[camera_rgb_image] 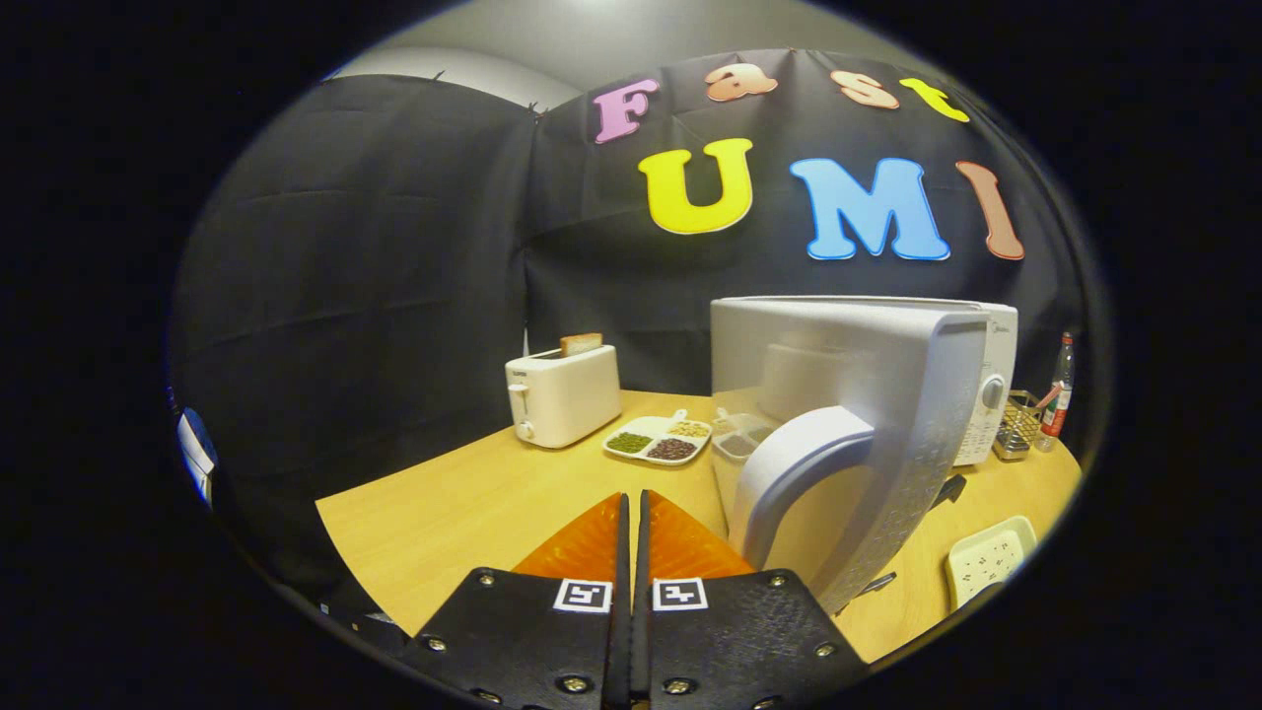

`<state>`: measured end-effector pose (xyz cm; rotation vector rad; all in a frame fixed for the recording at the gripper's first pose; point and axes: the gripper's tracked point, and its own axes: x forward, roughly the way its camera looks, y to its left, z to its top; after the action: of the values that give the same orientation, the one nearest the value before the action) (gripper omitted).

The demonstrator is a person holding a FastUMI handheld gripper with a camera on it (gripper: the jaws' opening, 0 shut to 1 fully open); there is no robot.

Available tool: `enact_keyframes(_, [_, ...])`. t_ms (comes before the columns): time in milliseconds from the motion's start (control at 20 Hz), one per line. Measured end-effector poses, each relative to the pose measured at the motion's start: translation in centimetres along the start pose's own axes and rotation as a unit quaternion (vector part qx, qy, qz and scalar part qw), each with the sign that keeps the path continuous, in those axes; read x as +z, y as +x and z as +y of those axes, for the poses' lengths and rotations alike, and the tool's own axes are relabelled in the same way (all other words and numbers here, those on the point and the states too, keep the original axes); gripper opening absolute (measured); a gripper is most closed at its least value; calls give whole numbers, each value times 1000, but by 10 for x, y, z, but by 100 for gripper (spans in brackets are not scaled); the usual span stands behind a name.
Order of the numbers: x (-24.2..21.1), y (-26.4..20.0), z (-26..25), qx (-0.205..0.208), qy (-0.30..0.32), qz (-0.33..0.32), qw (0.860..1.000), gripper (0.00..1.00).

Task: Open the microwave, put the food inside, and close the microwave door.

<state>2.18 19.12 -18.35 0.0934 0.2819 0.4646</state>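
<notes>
Microwave point(976, 394) interior hidden behind open door point(877, 463)

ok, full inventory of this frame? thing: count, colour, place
microwave: 1, white, on the table beyond the fingers
microwave door: 1, white, swung open, just ahead of the fingers
toaster: 1, white, beside the microwave, bread slice in its slot
divided plate: 1, white, between toaster and microwave, holds green, dark and pale grains
clear container: 1, by the plate
wire rack: 1, metal, on the microwave's far side
bottle: 1, clear with red label, past the rack
power strip: 1, white, near the door
table: 1, wood
gripper: 1, fingers closed together, holding nothing
</notes>
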Motion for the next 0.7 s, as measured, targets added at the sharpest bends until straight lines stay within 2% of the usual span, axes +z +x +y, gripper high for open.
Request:
enact_keyframes(300, [16, -3, -94, -98, -23, -25, 995, 1])
enact_keyframes(700, [34, 11, -195, -202, -15, -42, 978, 1])
